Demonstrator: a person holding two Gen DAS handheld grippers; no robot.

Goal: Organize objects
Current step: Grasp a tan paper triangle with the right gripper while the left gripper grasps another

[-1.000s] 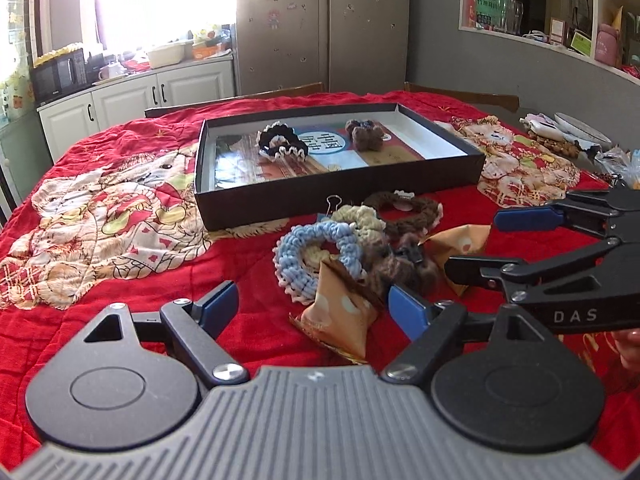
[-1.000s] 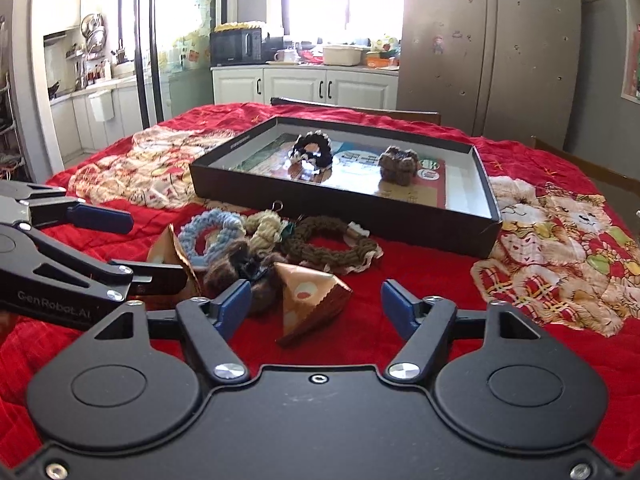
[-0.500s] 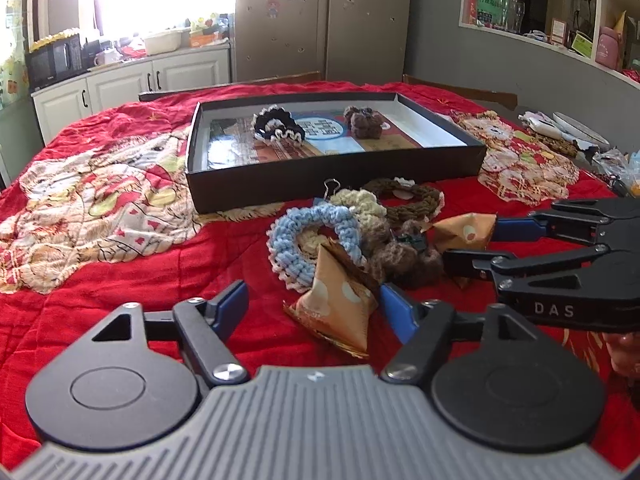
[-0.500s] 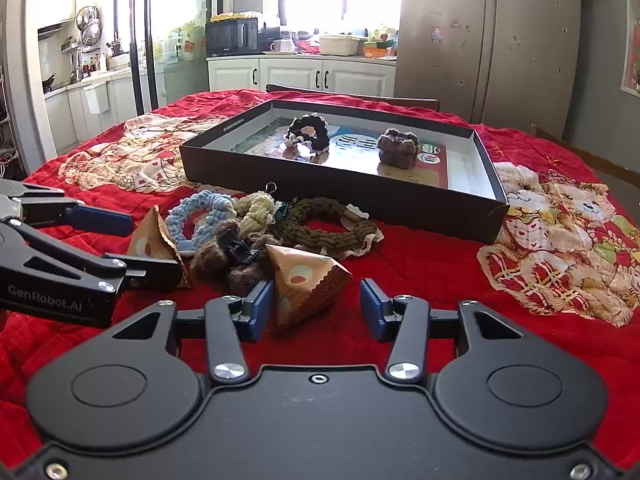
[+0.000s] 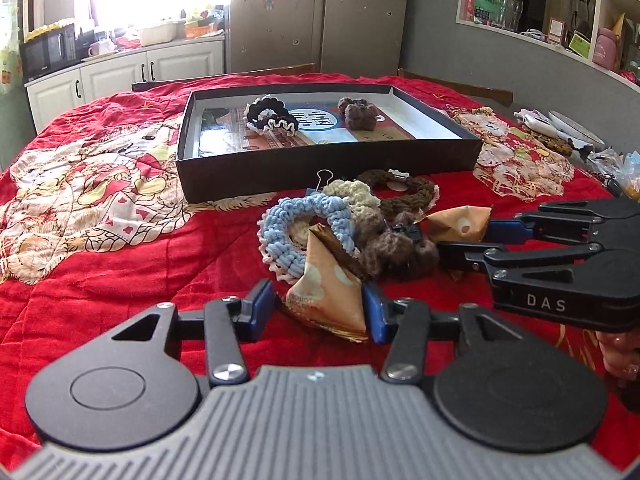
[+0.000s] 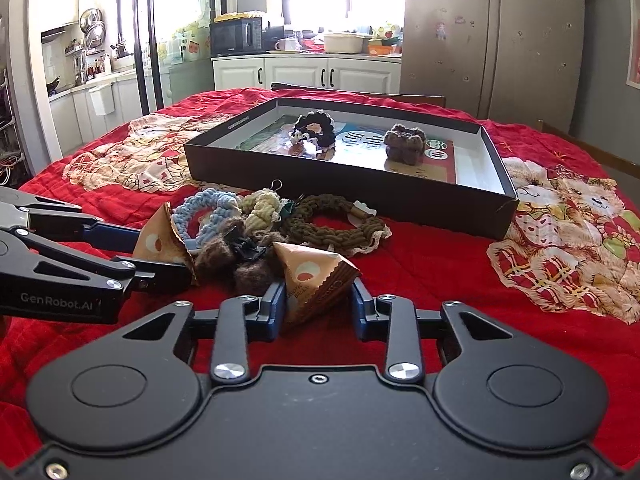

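Compared with a second ago, much narrower on both sides: left claw [image 5: 318,312] now closing around the near paper pyramid packet [image 5: 328,292], right pad at its edge, left pad not yet touching. Right claw [image 6: 318,306] also closing around the other pyramid packet [image 6: 316,276], pads just beside its sides, contact hard to judge. Both packets lying as before on the red cloth of the desk [image 5: 120,272], at the near edge of a pile: blue knitted ring [image 5: 308,224], cream knitted piece [image 5: 356,196], dark brown braided ring [image 5: 404,192], fuzzy brown scrunchie [image 5: 396,252].

Behind the pile, open black box [image 5: 328,168] unchanged. Inside, only a black scrunchie with white frill [image 5: 272,118] at left and a brown knitted piece [image 5: 358,112] at right, well apart, on a printed sheet.
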